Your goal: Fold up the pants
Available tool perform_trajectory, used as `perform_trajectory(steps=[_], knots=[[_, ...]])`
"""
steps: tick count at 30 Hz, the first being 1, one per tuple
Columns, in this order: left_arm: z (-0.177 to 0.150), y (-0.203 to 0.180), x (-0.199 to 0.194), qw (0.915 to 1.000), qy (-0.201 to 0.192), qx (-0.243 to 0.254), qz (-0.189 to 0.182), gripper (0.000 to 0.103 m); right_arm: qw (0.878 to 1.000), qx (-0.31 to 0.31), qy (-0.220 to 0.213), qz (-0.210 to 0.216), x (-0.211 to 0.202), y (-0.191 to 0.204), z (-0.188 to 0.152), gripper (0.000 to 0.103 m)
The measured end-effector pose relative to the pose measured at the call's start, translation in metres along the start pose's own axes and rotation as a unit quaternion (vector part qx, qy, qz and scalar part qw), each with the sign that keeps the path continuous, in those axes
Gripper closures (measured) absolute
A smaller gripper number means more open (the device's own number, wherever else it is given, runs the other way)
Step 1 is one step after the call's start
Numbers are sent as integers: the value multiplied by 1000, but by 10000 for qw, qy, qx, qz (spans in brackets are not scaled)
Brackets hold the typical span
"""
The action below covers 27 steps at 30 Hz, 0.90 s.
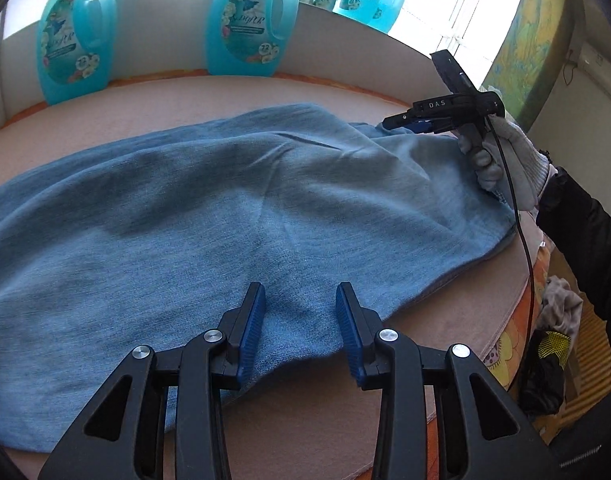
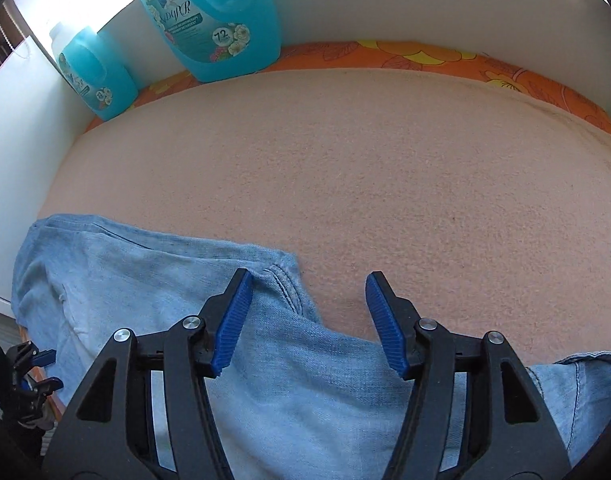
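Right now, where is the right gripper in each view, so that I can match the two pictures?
Left wrist view: the right gripper is at the upper right, held by a gloved hand over the far end of the jeans.
Right wrist view: the right gripper fills the bottom centre, jaws apart and opening, nothing gripped, over the jeans' edge.
Shared landmark: the blue bottle standing against the white wall.

pants (image 1: 193, 208) on table (image 1: 177, 92); bottles (image 1: 251, 20) behind

Both wrist views close above pants (image 1: 209, 200)
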State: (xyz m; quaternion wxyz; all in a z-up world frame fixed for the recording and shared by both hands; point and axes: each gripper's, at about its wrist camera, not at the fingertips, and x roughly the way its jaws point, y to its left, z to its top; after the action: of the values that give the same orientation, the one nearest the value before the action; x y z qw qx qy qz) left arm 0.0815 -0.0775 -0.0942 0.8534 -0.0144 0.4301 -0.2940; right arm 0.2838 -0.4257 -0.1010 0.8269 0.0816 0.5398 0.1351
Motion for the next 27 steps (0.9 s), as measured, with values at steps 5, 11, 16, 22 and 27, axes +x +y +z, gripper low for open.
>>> perform_trajectory(steps=[5, 11, 16, 22, 27], knots=[[0, -2, 1, 10000, -4, 21, 35, 68, 9985, 148, -127, 520, -3, -4, -12, 79], [1, 1, -3, 10000, -86, -9, 31, 68, 9935, -251, -1061, -338, -49, 9, -10, 98], [0, 2, -3, 9999, -105, 17, 88, 68, 9899, 31, -1267, -641, -60, -14, 15, 102], [-2, -2, -3, 9999, -94, 1, 62, 68, 9852, 316, -1509, -746, -103, -40, -2, 89], [-1, 0, -3, 9999, -97, -20, 24, 68, 9704, 896, -1867, -1243, -158, -94, -48, 42]])
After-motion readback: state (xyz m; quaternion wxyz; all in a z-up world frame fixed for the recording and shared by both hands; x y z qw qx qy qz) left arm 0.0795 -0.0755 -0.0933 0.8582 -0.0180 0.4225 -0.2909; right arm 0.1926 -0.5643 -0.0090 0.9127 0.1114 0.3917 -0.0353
